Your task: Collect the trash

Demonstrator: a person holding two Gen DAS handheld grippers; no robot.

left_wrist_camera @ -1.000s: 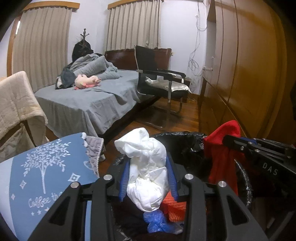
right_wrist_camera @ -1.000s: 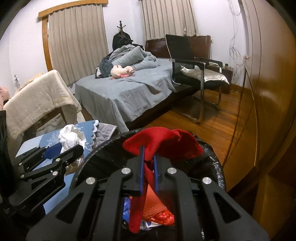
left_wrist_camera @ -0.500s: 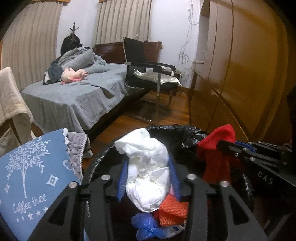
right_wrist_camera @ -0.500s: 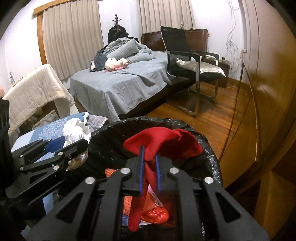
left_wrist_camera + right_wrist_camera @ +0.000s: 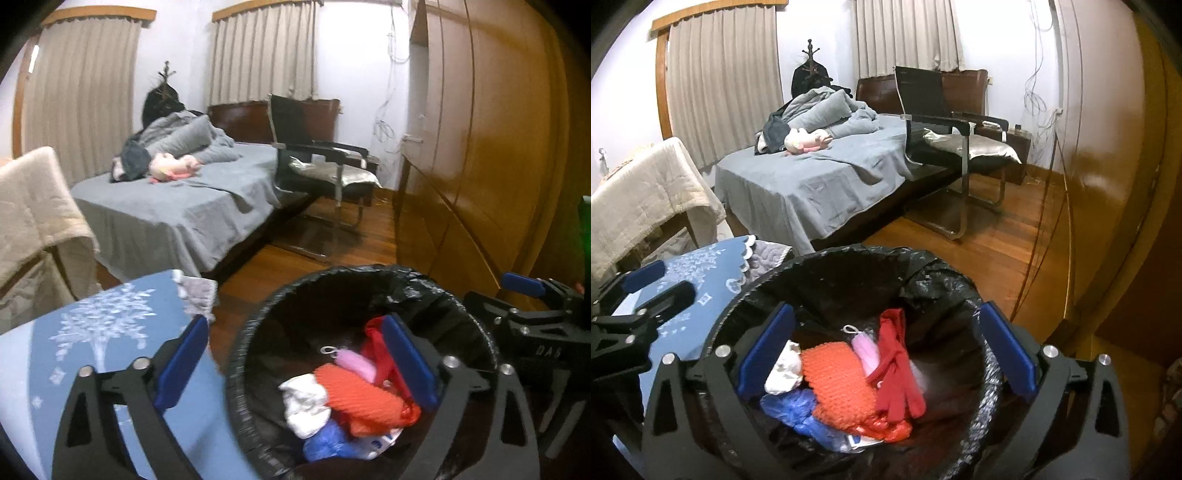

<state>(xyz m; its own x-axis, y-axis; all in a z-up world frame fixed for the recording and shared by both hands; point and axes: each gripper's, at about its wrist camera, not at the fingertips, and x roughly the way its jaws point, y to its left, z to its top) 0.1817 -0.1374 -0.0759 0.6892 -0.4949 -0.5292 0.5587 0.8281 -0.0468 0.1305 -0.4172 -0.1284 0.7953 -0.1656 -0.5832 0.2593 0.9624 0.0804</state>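
A bin with a black liner [image 5: 280, 295] [image 5: 938, 273] stands below both grippers. Inside lie a white crumpled wad [image 5: 304, 404] [image 5: 785, 367], a red cloth [image 5: 899, 365] [image 5: 375, 341], an orange net bag [image 5: 360, 397] [image 5: 838, 384], a pink piece [image 5: 866, 350] and a blue bag [image 5: 798, 408]. My left gripper [image 5: 295, 363] hangs over the bin's left rim, its jaws opening wide with nothing between the pads. My right gripper [image 5: 886, 354] hangs over the bin's middle, jaws also opening wide and empty. Each gripper shows at the edge of the other's view.
A blue cloth with a white tree print [image 5: 103, 332] covers a surface left of the bin. A grey bed [image 5: 820, 184] and a black chair [image 5: 945, 125] stand beyond. Wooden wardrobe doors [image 5: 480, 147] line the right side, over wood flooring.
The left jaws opened and the white wad dropped into the bin. The right jaws opened and the red cloth fell in beside the orange net.
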